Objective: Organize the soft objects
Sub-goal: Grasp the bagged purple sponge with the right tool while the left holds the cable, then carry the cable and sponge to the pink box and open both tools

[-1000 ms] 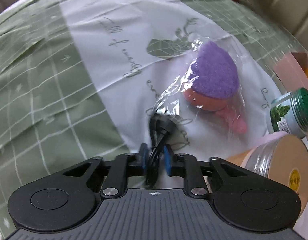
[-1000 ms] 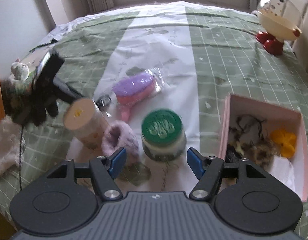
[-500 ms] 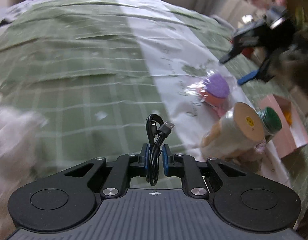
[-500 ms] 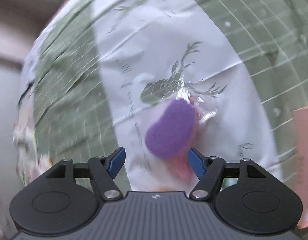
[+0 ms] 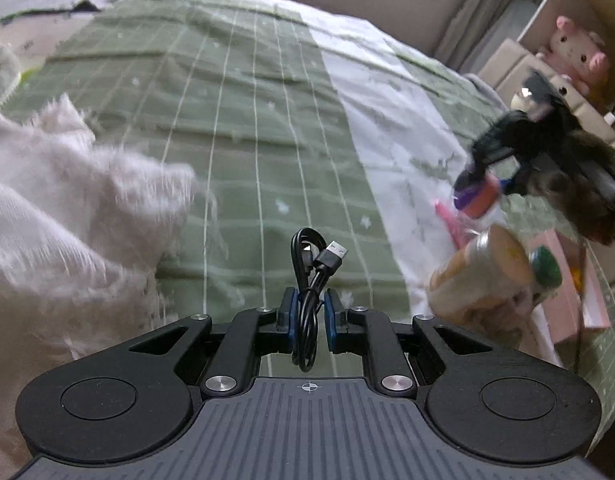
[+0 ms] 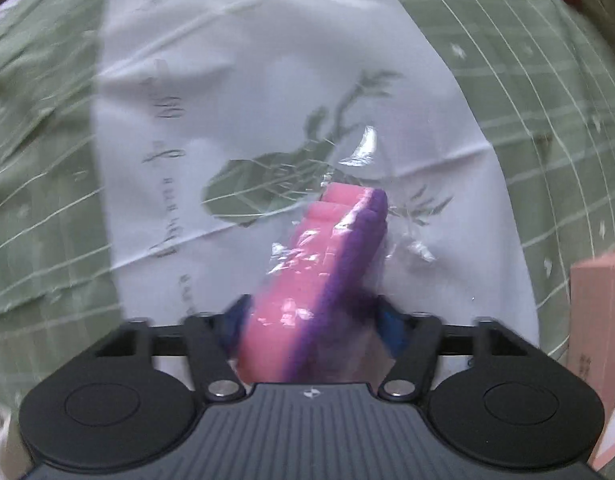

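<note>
Gripping now, right tongs [image 6: 311,320] on sponge [image 6: 327,280]

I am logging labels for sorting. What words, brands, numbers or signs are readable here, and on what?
Nothing can be quoted with confidence.
Grey cursive lettering on the white printed strip of the bedspread: blurred, unreadable.
Small print on the pink cardboard box: too small.
Yellow sticker on the round lid of the clear cylindrical jar: blurred.
Green lid of the second jar: pattern only, unreadable.
Crosshair mark on the left gripper body: a sign, no text.
</note>
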Motion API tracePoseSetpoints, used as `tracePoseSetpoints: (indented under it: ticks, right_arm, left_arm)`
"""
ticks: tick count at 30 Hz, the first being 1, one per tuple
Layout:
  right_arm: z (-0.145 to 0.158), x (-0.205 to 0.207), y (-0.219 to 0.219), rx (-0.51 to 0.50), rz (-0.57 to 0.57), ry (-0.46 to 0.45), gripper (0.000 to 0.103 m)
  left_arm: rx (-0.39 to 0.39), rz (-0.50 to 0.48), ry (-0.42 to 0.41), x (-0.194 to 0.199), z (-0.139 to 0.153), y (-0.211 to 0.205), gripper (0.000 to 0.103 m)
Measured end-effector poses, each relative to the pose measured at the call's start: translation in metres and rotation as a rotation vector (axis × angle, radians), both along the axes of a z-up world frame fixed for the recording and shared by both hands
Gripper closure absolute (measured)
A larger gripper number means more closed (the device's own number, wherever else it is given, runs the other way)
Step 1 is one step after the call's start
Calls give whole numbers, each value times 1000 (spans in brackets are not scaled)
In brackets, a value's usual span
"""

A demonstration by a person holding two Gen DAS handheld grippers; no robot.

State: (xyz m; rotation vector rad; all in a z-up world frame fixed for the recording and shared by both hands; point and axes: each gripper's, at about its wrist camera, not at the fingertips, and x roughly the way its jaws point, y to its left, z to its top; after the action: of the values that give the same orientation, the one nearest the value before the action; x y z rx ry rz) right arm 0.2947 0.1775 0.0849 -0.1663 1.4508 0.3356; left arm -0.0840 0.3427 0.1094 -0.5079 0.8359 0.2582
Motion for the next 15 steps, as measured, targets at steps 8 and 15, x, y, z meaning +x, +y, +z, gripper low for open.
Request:
tracePoseSetpoints:
  ticks: [8, 15]
  right_arm:
    - [145, -27, -75, 241, 165, -167, 65]
    - [238, -39, -214, 292, 202, -469, 64]
  left_arm:
    - [122, -16, -102, 43, 95, -32, 87]
    - [98, -210, -235, 126, 152, -133, 87]
